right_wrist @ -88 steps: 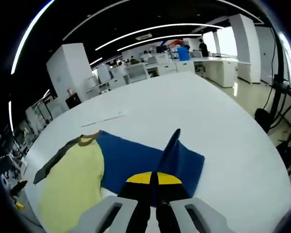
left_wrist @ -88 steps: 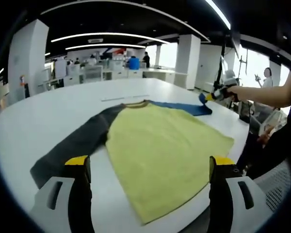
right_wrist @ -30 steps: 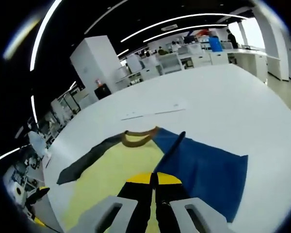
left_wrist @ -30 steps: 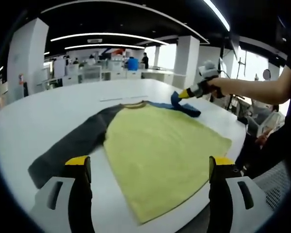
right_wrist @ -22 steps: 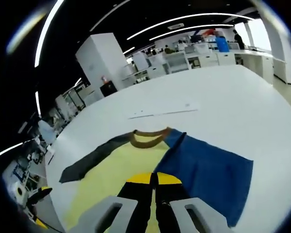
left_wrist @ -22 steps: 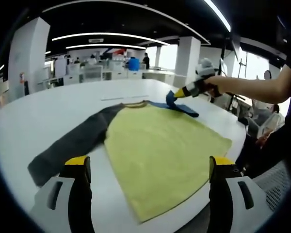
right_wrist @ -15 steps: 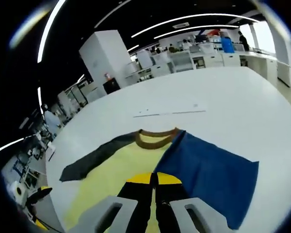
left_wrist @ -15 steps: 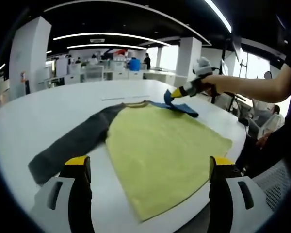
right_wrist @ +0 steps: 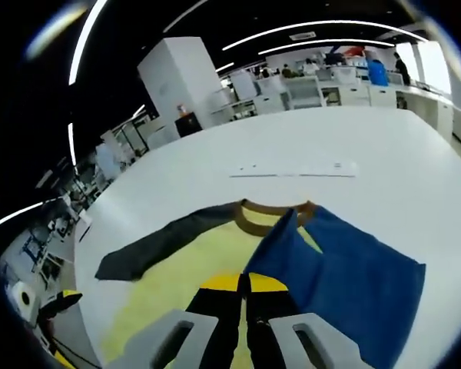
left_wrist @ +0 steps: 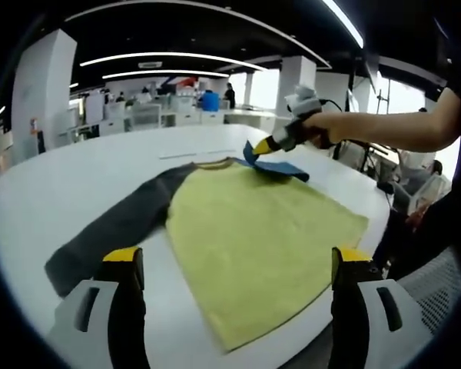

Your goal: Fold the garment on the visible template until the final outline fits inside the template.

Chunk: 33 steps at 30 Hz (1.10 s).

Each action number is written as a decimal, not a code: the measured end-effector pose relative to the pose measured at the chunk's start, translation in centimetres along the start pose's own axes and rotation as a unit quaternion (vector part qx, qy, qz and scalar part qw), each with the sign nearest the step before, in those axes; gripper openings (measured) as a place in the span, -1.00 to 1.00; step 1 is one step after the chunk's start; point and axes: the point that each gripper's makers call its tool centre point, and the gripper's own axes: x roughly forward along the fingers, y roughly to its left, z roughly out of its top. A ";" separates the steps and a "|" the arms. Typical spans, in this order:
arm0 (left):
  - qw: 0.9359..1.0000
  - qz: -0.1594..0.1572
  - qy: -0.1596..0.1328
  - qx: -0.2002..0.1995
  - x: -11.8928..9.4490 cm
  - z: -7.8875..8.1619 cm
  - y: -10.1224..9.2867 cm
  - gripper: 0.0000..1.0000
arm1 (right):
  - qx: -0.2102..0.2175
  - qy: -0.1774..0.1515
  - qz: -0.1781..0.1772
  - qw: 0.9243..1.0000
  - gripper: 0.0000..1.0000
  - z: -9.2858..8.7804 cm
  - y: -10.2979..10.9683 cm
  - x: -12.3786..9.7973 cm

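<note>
Left gripper view: grey sleeve (left_wrist: 111,231) runs from lower left up toward the frame centre, flat on the white table (left_wrist: 77,165). Left gripper (left_wrist: 234,265) at the bottom, jaws wide apart, nothing between them, yellow tips either side of the garment's hem. Garment (left_wrist: 253,231) lies spread across mid-frame, yellow body, brown collar (left_wrist: 215,164) at its upper edge. Just right of the collar, the blue sleeve (left_wrist: 280,167) is lifted at its end, pinched by the right gripper (left_wrist: 255,147) coming in from upper right, held by a person's hand (left_wrist: 323,127).

Right gripper view: grey sleeve (right_wrist: 154,247) at mid-left; yellow body in the lower centre; brown collar (right_wrist: 273,215) at centre; blue sleeve (right_wrist: 346,280) fills the lower right, one edge raised into a ridge running down to the right gripper (right_wrist: 243,286), jaws together and clamped on that blue fabric. White table (right_wrist: 292,138) spans the upper half, thin strips (right_wrist: 296,172) lying on it above the collar.
</note>
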 end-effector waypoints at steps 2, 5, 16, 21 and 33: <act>1.000 0.001 -0.003 -0.001 0.0 0.1 0.0 0.98 | -0.005 0.003 0.002 1.000 -1.00 0.1 0.5 0.3; 1.000 0.001 -0.007 -0.001 -0.1 0.3 0.1 0.98 | -0.011 0.003 0.008 1.000 -1.00 0.4 1.1 0.7; 1.000 -0.004 -0.007 0.006 0.0 0.5 -0.3 0.98 | -0.030 0.011 0.032 0.999 -1.00 1.1 3.8 2.1; 1.000 -0.008 -0.007 0.006 -0.2 0.4 -0.4 0.98 | -0.042 0.017 0.052 0.998 -1.00 1.2 5.4 2.9; 1.000 -0.002 -0.003 0.004 -0.6 0.3 0.1 0.98 | -0.067 0.029 0.079 0.994 -1.00 1.4 8.3 4.1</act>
